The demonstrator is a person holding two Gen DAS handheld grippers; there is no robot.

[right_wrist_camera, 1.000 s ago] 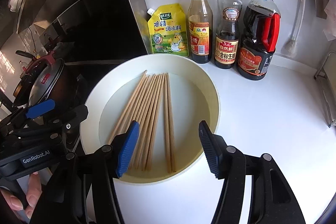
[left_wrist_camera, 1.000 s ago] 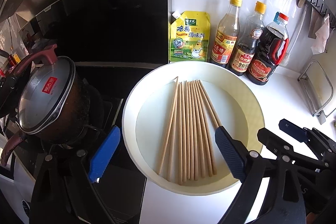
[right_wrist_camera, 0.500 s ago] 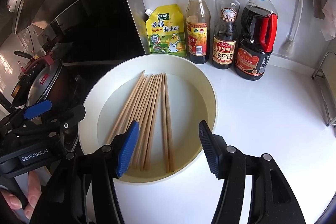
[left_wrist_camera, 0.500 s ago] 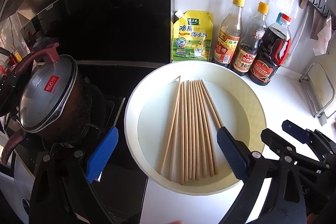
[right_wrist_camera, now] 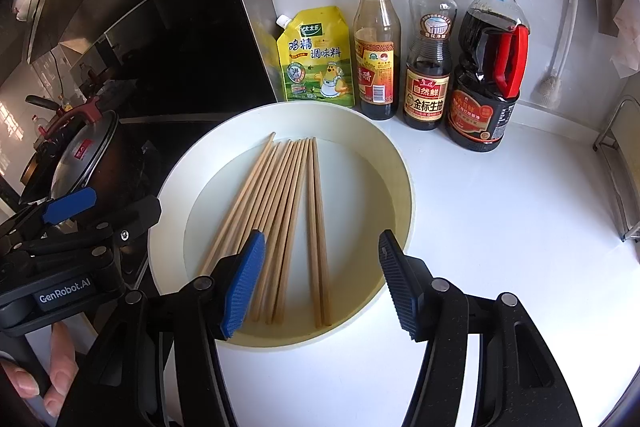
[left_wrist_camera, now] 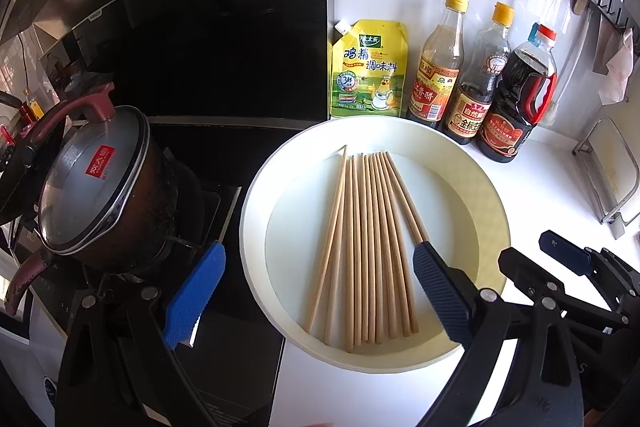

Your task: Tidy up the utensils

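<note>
Chopsticks (right_wrist_camera: pixel 280 223), roughly ten wooden sticks, lie side by side on the floor of a shallow white basin (right_wrist_camera: pixel 400 163) on the counter, in front of a seasoning pouch (right_wrist_camera: pixel 318 57) and three sauce bottles (right_wrist_camera: pixel 430 47). In the right wrist view two sticks sit slightly apart from the main bundle, on its right side. Judgement: sticks are light, rigid, thin and smooth; they will roll and slide on the glossy basin floor, and a pinch on a single stick may spin it. Better hold: across several sticks at once, near mid-length, pads square to the grain, or rake them together against the basin wall first. Right gripper (right_wrist_camera: pixel 320 283) hovers over the near ends, jaws apart, nothing between the pads. Left gripper (left_wrist_camera: pixel 320 295) also stands wide open over the basin's near rim, empty; a lidded pot (left_wrist_camera: pixel 96 187) sits on the stove to its left. Against the earlier frames: no real change; both grippers hold position, jaw gaps are unchanged, sticks lie undisturbed.
</note>
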